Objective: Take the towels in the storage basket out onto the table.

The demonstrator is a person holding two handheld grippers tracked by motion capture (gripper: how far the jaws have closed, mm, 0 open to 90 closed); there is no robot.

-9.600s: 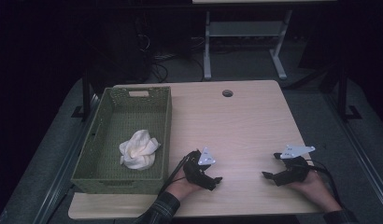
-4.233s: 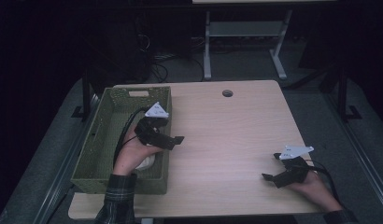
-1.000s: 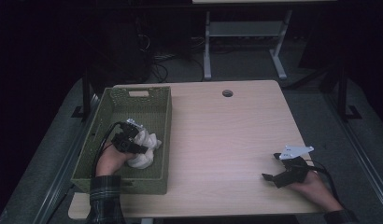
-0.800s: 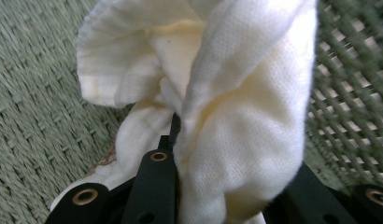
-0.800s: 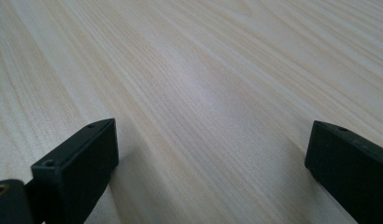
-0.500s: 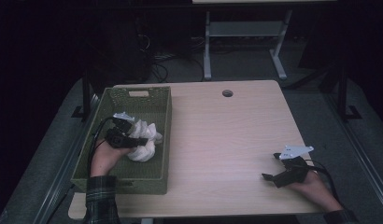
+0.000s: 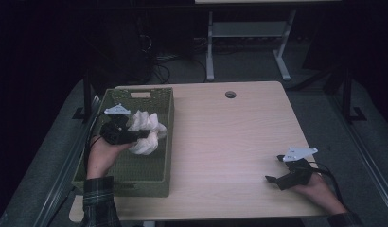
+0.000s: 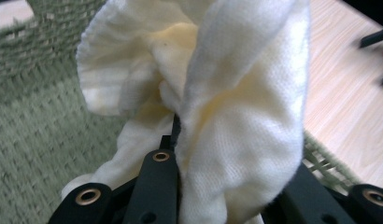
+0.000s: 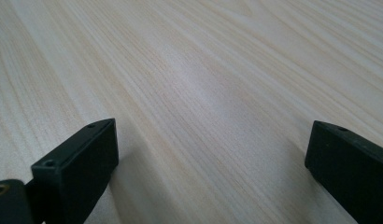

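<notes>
Left gripper (image 7: 135,136): fingers pinch the white cloth (image 7: 145,132), bunched folds spilling over both fingers (image 8: 157,182).
Cloth: held above the green woven basket (image 7: 135,179), clear of its floor.
Basket: sits at the bench's (image 7: 230,142) left edge.
Right gripper (image 7: 273,179): rests low on the bench, fingers (image 9: 82,163) spread wide, nothing between.

A dim lab: bare desk (image 7: 230,137), cables (image 7: 156,64) on carpeted floor (image 7: 249,66).

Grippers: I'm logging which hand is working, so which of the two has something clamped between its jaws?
The left gripper, over the green basket, is shut on the white cloth. The right gripper rests on the table, jaws apart, nothing between them.
</notes>
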